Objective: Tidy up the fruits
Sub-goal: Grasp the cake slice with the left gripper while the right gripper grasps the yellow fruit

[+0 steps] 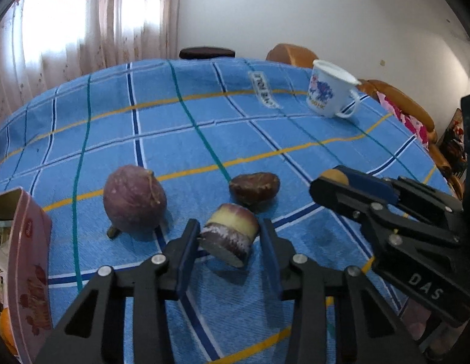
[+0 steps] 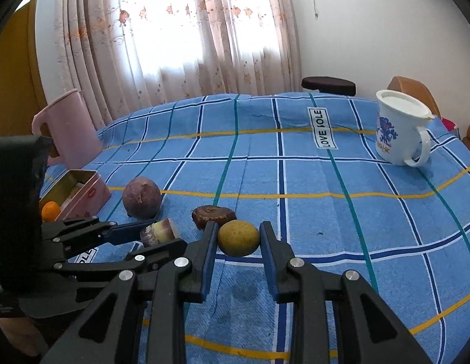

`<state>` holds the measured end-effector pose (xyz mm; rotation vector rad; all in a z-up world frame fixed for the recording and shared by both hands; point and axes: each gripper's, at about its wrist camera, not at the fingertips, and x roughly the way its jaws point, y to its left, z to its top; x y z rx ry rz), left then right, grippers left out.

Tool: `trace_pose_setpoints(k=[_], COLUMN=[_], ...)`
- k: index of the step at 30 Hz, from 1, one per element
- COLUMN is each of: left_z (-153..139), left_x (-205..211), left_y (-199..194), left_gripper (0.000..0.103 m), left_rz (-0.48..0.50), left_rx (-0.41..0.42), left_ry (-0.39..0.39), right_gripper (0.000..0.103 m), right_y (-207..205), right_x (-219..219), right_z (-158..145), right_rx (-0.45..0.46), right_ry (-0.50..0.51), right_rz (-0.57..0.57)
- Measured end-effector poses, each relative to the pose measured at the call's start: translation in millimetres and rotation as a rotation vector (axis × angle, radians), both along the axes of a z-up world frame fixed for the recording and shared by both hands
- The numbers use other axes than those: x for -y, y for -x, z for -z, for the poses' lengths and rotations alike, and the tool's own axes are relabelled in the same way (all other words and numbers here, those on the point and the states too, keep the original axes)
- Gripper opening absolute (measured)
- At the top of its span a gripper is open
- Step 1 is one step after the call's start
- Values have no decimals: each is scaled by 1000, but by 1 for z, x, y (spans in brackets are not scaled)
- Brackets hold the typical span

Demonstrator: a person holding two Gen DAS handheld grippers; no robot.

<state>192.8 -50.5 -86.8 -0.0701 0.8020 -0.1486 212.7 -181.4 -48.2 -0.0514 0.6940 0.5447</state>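
Note:
My left gripper (image 1: 229, 225) is shut on a short cut piece of sugarcane (image 1: 227, 236) with purple skin and a pale end. The piece sits tilted, low over the blue checked cloth. Beyond it lie a round purple fruit (image 1: 134, 198) to the left and a dark brown nut-like fruit (image 1: 254, 188) to the right. My right gripper (image 2: 239, 228) is shut on a round yellow-green fruit (image 2: 238, 238), with a dark shadow on the cloth beneath. The left gripper (image 2: 160, 236) with its sugarcane piece (image 2: 159, 232) shows at the left of the right wrist view.
An open pink tin box (image 2: 83, 192) stands at the left, an orange (image 2: 50, 210) beside it. A pink jug (image 2: 71, 127) is behind it. A white printed mug (image 2: 398, 127) stands far right. Chairs (image 1: 291, 54) ring the table's far edge.

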Motion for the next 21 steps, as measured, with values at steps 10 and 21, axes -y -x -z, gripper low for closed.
trace_pose_setpoints(k=[10,21], left_z=[-16,-26], left_x=[-4,-8], left_y=[16,32], left_gripper=[42,42], left_rz=[-30,-63], left_rx=[121,221], left_ry=[-5,-4], right_gripper=[30,30], right_y=[11,24], right_x=[1,4], right_z=[-7,-15], right_rx=[59,129], right_ry=[-22,-60], right_rz=[-25,-62])
